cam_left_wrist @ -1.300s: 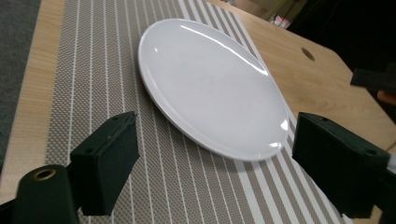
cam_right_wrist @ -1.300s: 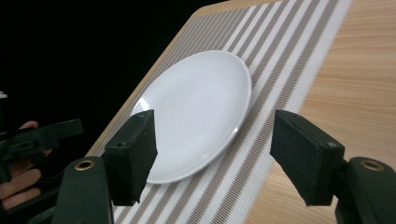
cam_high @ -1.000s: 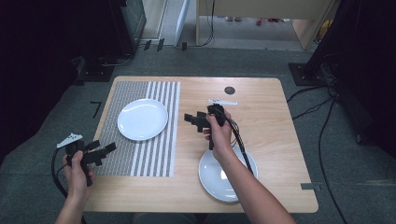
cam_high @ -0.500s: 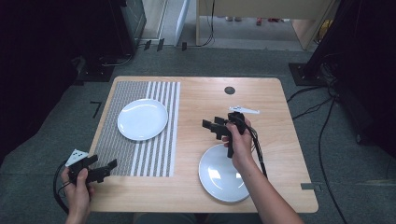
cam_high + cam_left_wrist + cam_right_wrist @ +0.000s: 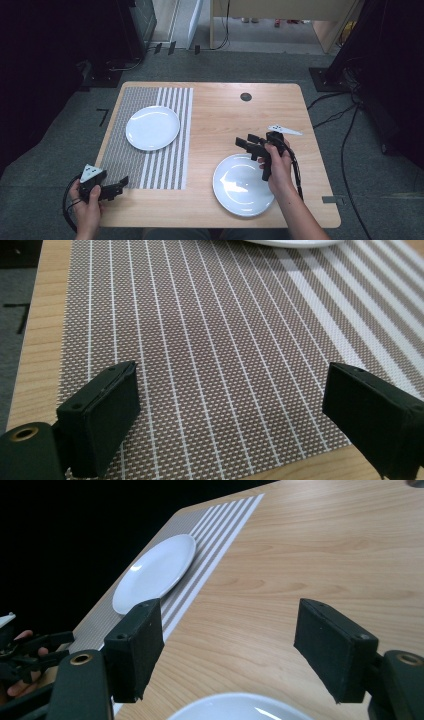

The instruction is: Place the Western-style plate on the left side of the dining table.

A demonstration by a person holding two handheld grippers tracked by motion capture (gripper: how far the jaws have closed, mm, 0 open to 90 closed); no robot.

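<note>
A white plate [image 5: 152, 127] lies on a brown-and-white striped placemat [image 5: 150, 165] at the table's left. A second white plate [image 5: 243, 184] rests on bare wood at the front right. My left gripper [image 5: 120, 186] hovers low over the placemat's near left corner, its jaws wide apart with nothing between them [image 5: 232, 375]; the placemat [image 5: 210, 330] lies under them and the plate's rim [image 5: 295, 242] beyond. My right gripper [image 5: 246, 141] is just past the near plate's far edge, open and empty [image 5: 230, 610], pointing toward the far plate [image 5: 155, 572]. The near plate [image 5: 245, 711] is below its jaws.
A small dark round insert [image 5: 245, 96] sits in the tabletop near the far edge. Cables [image 5: 345, 125] trail over the grey floor to the right. Dark equipment stands beyond the far left corner. In the right gripper view the left gripper [image 5: 35, 652] shows at far left.
My right hand has moved right and nearer, from mid-table to the near plate's far edge. My left hand has drawn back and lower toward the front left corner. Both plates stay put.
</note>
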